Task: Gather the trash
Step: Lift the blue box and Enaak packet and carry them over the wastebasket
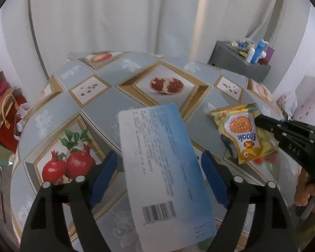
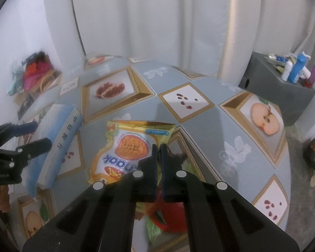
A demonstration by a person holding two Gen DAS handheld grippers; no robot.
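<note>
A flat blue-and-white carton [image 1: 157, 138] with a barcode stands tilted between the blue pads [image 1: 107, 168] of my left gripper [image 1: 159, 154]. Narrow gaps show on both sides, so the jaws are open around it. From the right wrist view the carton [image 2: 58, 138] leans beside the left gripper [image 2: 42, 133]. A yellow Enaak snack packet [image 2: 126, 147] lies to its right. My right gripper [image 2: 158, 146] is shut, pinching the packet's right edge. The left wrist view shows the right gripper [image 1: 257, 118] tip at the edge of the packet [image 1: 239, 130], with a dark shadow under it.
The round table [image 1: 98, 109] has a fruit-print cloth. Red and green wrappers [image 2: 168, 216] lie under the right gripper. A grey box [image 2: 277, 92] with bottles stands back right. Bags and clutter [image 1: 6, 115] sit on the floor at left. White curtains hang behind.
</note>
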